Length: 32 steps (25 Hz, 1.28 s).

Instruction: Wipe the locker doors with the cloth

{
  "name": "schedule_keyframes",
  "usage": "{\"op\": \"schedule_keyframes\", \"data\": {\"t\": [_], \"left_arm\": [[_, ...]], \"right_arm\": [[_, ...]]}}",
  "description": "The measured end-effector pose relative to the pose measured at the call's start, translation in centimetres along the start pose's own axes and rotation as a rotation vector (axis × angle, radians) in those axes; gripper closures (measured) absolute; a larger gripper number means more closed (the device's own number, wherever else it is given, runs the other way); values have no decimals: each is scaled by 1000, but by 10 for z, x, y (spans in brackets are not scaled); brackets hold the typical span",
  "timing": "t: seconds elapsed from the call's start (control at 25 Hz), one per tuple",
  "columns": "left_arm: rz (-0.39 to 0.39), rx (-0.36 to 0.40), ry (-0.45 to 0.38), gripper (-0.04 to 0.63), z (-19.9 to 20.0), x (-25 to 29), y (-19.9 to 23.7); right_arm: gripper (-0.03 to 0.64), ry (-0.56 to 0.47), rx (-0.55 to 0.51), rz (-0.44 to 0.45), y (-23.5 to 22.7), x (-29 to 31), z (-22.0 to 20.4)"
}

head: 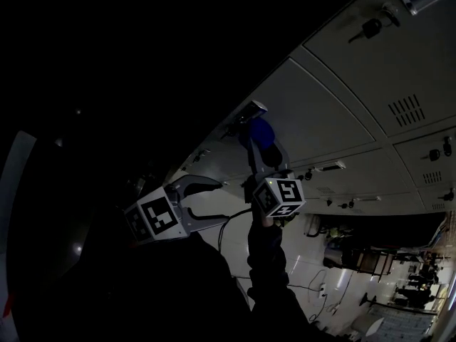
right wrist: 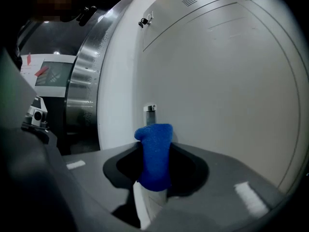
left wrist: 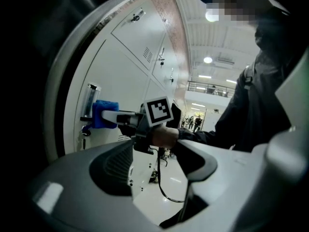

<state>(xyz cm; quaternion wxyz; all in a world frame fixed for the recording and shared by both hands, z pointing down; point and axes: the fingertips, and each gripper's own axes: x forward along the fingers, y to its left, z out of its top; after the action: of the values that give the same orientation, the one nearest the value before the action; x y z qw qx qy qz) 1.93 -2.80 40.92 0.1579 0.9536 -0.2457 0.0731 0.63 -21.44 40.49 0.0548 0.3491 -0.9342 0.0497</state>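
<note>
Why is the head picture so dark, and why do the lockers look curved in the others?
Head view: underexposed, left half black, only the locker doors catch light. Left gripper view: wide-angle lens bows the door edges; ceiling lights glare. Right gripper view: even light, same bowing, blue cloth fairly sharp.

Locker area inside a big public or institutional hall, not a home. Evidence: a bank of grey metal locker doors (head: 335, 112) stacked in rows, each with vent slots (head: 407, 110) and a lock, one with a key (head: 370, 28) in it, and a brushed steel column (right wrist: 84, 81) beside them. Beyond that: a glossy pale floor (head: 303, 258), a high ceiling with round lights (left wrist: 207, 60), a railed upper gallery (left wrist: 212, 87), and people (left wrist: 195, 122) far off.
</note>
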Motion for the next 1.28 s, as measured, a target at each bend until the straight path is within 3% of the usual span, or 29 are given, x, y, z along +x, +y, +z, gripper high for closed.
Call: {"op": "schedule_keyframes", "data": {"t": [0.56, 0.92, 1.28], "left_arm": [[-109, 17, 39, 331, 5, 60, -35], [-149, 38, 68, 331, 13, 76, -50], [-119, 27, 82, 331, 8, 75, -51]], "right_arm": [[491, 10, 29, -181, -89, -88, -10], [491, 15, 40, -280, -120, -124, -7], [491, -14, 50, -266, -116, -128, -8]]}}
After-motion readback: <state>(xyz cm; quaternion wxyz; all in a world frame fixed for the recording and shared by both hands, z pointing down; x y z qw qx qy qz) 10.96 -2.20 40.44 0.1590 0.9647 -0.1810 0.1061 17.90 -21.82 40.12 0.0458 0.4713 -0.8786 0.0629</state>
